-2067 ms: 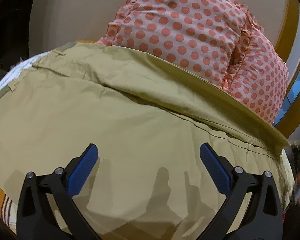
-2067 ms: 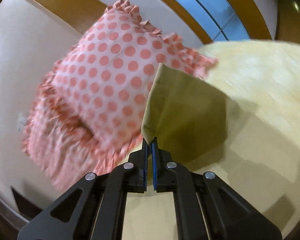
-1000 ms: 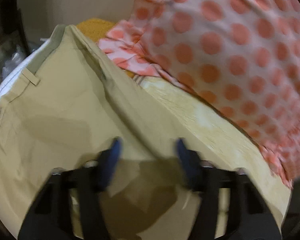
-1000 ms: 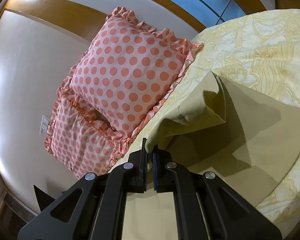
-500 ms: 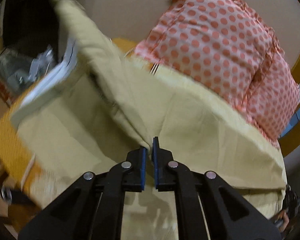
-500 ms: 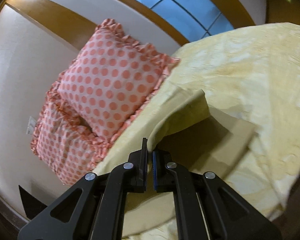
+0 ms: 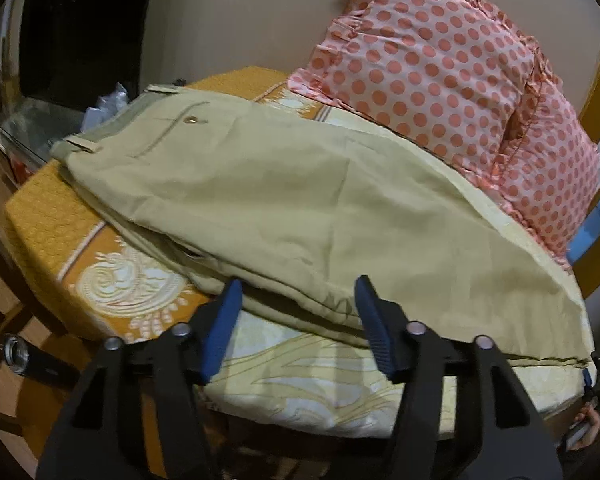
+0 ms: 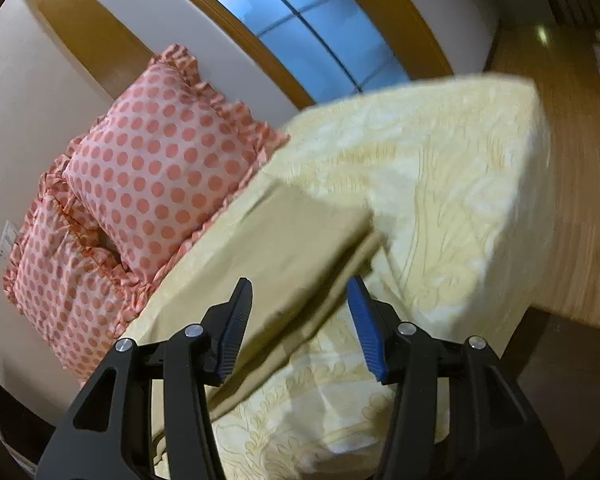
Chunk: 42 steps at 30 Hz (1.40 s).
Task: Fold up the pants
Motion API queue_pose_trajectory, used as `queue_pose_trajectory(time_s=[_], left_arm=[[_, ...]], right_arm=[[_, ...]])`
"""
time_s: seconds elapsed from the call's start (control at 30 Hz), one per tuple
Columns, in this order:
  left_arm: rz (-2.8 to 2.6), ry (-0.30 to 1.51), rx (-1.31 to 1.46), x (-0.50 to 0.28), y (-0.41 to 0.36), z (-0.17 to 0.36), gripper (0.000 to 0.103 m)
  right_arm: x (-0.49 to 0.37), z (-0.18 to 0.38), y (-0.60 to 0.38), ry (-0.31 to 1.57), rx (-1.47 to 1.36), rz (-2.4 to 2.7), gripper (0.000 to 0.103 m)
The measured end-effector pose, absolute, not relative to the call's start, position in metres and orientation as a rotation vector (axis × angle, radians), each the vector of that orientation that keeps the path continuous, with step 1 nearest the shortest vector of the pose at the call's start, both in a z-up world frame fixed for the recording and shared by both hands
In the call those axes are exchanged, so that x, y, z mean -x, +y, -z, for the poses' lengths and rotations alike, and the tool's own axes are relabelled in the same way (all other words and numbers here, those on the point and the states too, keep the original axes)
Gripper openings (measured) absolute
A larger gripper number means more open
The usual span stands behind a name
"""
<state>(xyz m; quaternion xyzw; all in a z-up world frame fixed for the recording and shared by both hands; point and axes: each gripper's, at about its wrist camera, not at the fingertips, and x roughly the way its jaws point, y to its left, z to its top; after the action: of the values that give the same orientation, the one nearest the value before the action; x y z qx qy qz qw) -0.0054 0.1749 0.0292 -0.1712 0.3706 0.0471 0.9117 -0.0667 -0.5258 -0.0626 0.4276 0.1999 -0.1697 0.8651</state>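
While both claws gape empty (left claw [image 7: 298, 308], right claw [image 8: 300, 308]), pants [image 7: 300, 200] lie lengthwise, waistband far-left.

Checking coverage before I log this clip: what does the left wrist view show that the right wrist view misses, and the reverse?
Only the left wrist view shows the waistband with its button, the orange bedspread border and the dark doorway. Only the right wrist view shows the window, the wooden floor and the hem end. Both show the khaki pants, polka-dot pillows, the bed, and open fingers.
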Motion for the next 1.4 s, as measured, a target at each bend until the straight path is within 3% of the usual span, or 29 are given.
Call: queue_pose_trajectory(time_s=[0.23,0.33,0.6,0.63,0.67,0.7,0.93,1.1,1.23,1.33,1.4], left_arm=[[-0.076,0.764,0.435,0.011,0.189,-0.021,0.064],[-0.066,0.758,0.445,0.012,0.190,-0.021,0.066],[-0.058,0.736,0.451,0.018,0.193,-0.020,0.071],[-0.058,0.734,0.447,0.018,0.193,-0.020,0.071],[-0.057,0.732,0.445,0.018,0.193,-0.020,0.072],[-0.057,0.729,0.445,0.019,0.194,-0.020,0.073],[-0.064,0.685,0.500,0.025,0.208,-0.022,0.073],[-0.084,0.633,0.527,0.031,0.216,-0.028,0.080],[-0.118,0.603,0.561,0.034,0.230,-0.029,0.085],[-0.129,0.612,0.596,0.033,0.241,-0.026,0.088],[-0.132,0.624,0.611,0.030,0.249,-0.024,0.091]], right_arm=[[0.055,0.059,-0.511,0.430,-0.826,0.388,0.043],[0.059,0.062,-0.520,0.429,-0.830,0.428,0.028],[0.041,0.060,-0.493,0.440,-0.547,0.495,0.029],[0.043,0.061,-0.498,0.424,-0.581,0.475,0.022],[0.045,0.063,-0.503,0.421,-0.616,0.452,0.007],[0.047,0.064,-0.511,0.406,-0.674,0.411,0.006],[0.024,-0.004,-0.464,0.277,-0.514,0.201,0.004],[-0.020,-0.063,-0.336,0.253,-0.346,-0.251,0.004],[-0.043,-0.047,-0.203,0.480,-0.147,-0.611,0.004],[-0.045,-0.003,-0.126,0.741,0.053,-0.770,0.007],[-0.035,0.012,-0.108,0.797,0.095,-0.815,0.018]])
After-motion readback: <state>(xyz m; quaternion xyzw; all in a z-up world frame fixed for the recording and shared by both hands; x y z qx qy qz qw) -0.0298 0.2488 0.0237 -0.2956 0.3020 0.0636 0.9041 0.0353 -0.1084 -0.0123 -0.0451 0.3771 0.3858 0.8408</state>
